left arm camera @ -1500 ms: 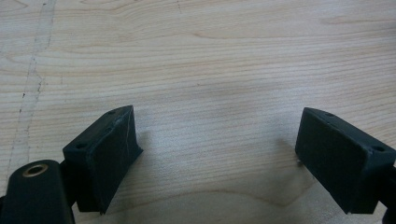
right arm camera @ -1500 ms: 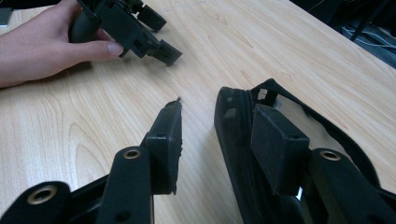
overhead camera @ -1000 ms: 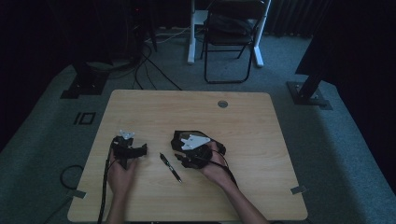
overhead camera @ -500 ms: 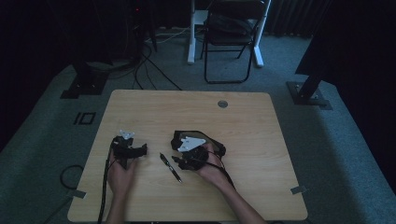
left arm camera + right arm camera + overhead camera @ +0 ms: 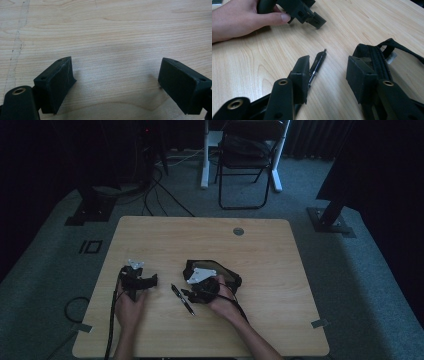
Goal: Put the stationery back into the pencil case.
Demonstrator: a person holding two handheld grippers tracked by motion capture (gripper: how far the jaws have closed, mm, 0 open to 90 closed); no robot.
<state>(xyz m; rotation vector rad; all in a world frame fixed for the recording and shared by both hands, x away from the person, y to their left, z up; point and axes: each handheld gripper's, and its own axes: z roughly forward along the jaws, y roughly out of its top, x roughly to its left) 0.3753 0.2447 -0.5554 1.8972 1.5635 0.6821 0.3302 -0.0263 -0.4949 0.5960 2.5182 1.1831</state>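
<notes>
A black pen [image 5: 182, 299] lies on the wooden table [image 5: 260, 250], between my two grippers. My right gripper [image 5: 189, 293] points left at the pen and is open. In the right gripper view the pen [image 5: 317, 63] lies on the wood just beyond the left jaw, its tip pointing away, and the right gripper [image 5: 328, 72] has no pad pressing on it. A black zip pouch [image 5: 222, 271] sits right behind that gripper, and its open zip edge [image 5: 372, 56] lies beside the right jaw. My left gripper [image 5: 142, 282] rests on the table, open over bare wood [image 5: 115, 80].
A round cable hole [image 5: 238, 231] is near the table's far edge. A folding chair [image 5: 247, 155] and stand feet sit on the carpet beyond. In the right gripper view, the other hand [image 5: 242, 20] and its gripper [image 5: 304, 12] are at the top left.
My right gripper has edged slightly left and nearer, toward the pen. The left gripper and the pen have stayed put.
</notes>
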